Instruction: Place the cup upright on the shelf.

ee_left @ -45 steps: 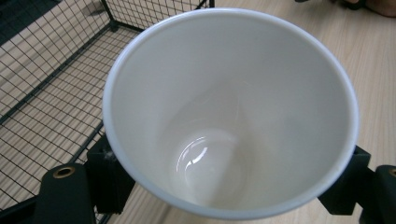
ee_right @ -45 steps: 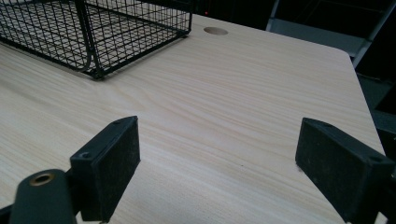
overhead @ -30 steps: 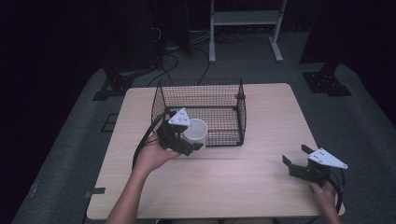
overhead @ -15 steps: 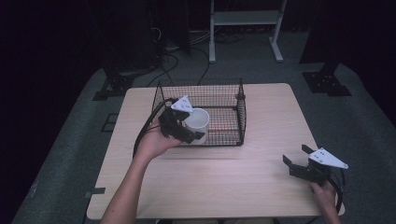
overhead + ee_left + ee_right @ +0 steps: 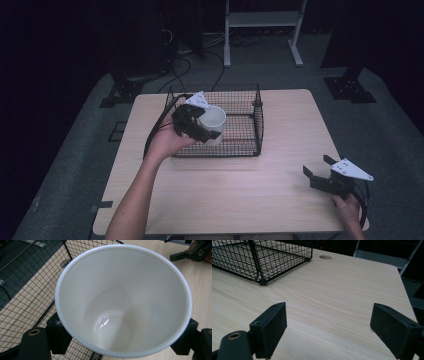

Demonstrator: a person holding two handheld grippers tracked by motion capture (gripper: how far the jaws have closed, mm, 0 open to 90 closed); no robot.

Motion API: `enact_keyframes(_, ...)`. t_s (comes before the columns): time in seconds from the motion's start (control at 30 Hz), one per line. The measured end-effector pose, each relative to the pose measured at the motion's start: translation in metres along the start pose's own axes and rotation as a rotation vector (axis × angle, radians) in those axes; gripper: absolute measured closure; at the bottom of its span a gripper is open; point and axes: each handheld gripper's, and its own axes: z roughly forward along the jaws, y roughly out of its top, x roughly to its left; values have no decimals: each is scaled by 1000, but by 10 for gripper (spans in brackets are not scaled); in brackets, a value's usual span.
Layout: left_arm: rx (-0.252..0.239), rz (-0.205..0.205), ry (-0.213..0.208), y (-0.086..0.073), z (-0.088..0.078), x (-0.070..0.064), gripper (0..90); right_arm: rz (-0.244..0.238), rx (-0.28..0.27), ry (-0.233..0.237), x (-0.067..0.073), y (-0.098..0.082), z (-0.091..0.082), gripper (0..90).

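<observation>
- We see the white cup (image 5: 212, 125) clamped in our left claw (image 5: 204, 131), its jaws pressed on opposite sides of the wall just under the rim; it hangs in the air at the near-left part of the wire basket (image 5: 250, 120), mouth tilted toward the claw's camera.
- In the left gripper view the cup (image 5: 122, 297) is empty and glossy inside, and the black pads (image 5: 58, 333) bite only a narrow band of it. We judge a smooth tapered wall like this can slide through the pads if our wrist jerks.
- The cup sits close to the basket's top wire on the near-left side. We think the base or the claw body can catch that wire on the way down, which would twist the cup in the grip or shove the light basket across the bench (image 5: 280, 185).
- If we let go while the cup is this tilted, it likely lands on its side and rolls against the mesh rather than standing.
- The cable (image 5: 155, 132) loops beside the basket's left wall; it may snag a corner and drag on the hand.
- Our right claw (image 5: 320, 171) rests at the near-right of the bench with jaws spread and nothing between them, well apart from the basket. We judge it poses little risk, but it is too far off to steady the basket.
</observation>
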Motion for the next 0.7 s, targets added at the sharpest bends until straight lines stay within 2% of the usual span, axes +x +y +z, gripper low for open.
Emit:
enact_keyframes(0.17, 7, -2, 2, 5, 1, 5, 211, -1, 1, 0, 0, 0, 0, 131)
enact_keyframes(0.7, 21, -23, 14, 15, 13, 35, 211, -1, 1, 1, 0, 0, 0, 131)
